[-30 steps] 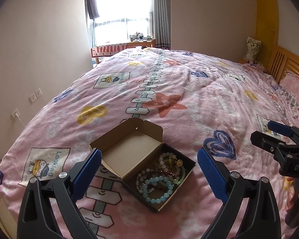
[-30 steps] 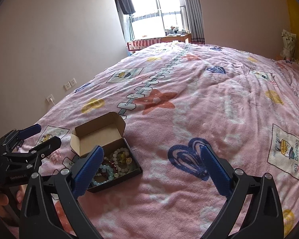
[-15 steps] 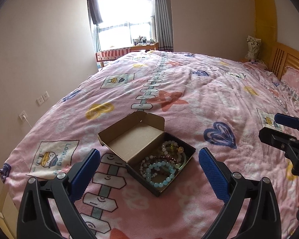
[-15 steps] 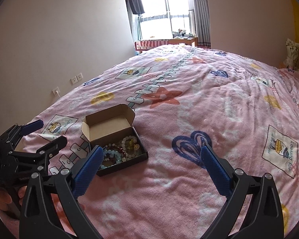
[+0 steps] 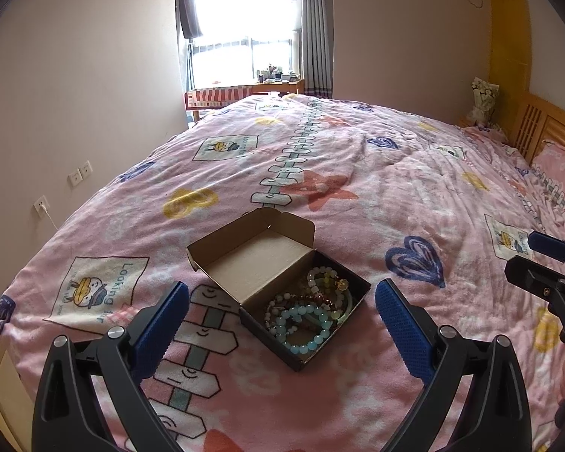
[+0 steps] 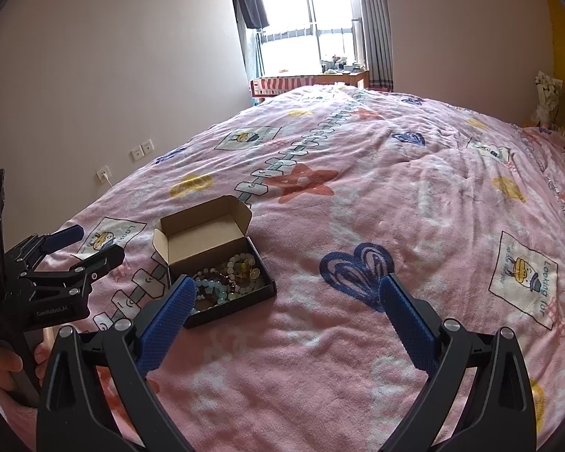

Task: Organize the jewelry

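Observation:
A small cardboard box (image 5: pixel 258 260) (image 6: pixel 207 235) lies on the pink bedspread with its lid folded back. Its black tray holds a heap of bead bracelets (image 5: pixel 309 310) (image 6: pixel 228 277), pale blue, white, green and dark red. My left gripper (image 5: pixel 282 316) hovers open just in front of the box, with the tray between its blue pads and nothing held. My right gripper (image 6: pixel 286 307) is open too, to the right of the box, its left pad (image 6: pixel 165 326) overlapping the tray's near corner in the right wrist view. Each gripper shows at the edge of the other's view.
The pink patterned bedspread (image 5: pixel 414 188) covers the whole bed. A wooden headboard (image 5: pixel 538 128) and pillow lie far right. A desk (image 5: pixel 245 92) stands under the window at the back. A wall with sockets (image 5: pixel 80 174) runs along the left. A hand (image 6: pixel 3 361) holds the left gripper's handle.
Both grippers have drawn back and risen a little, so the box sits farther ahead in both views. The box and bracelets have not moved. Both grippers stay open.

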A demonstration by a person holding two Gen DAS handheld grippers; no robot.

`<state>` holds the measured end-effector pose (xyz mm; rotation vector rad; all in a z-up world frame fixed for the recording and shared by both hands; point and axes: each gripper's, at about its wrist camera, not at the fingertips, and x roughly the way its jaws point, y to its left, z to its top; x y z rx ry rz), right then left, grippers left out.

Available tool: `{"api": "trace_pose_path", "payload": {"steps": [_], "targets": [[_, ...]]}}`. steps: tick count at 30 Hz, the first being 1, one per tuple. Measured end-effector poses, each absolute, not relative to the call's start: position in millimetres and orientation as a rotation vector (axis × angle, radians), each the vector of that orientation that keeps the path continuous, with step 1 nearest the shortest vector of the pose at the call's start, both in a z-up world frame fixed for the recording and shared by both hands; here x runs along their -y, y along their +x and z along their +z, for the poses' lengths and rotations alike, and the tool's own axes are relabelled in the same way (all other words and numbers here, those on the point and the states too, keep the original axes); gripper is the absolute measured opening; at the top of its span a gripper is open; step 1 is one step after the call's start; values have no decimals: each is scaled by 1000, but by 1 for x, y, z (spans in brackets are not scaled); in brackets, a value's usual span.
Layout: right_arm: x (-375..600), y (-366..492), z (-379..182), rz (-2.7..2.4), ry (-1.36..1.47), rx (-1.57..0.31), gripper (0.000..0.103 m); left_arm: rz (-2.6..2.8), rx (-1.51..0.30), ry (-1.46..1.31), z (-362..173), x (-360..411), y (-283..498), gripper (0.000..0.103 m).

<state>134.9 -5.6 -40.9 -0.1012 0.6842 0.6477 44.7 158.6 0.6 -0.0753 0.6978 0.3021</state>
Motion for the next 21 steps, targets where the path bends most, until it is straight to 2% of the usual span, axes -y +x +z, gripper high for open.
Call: {"api": "trace_pose_path", "payload": {"steps": [21], "targets": [[5,134,-41,649,-100,-687,96,288,-695,-74,3,-160,42,97]]}}
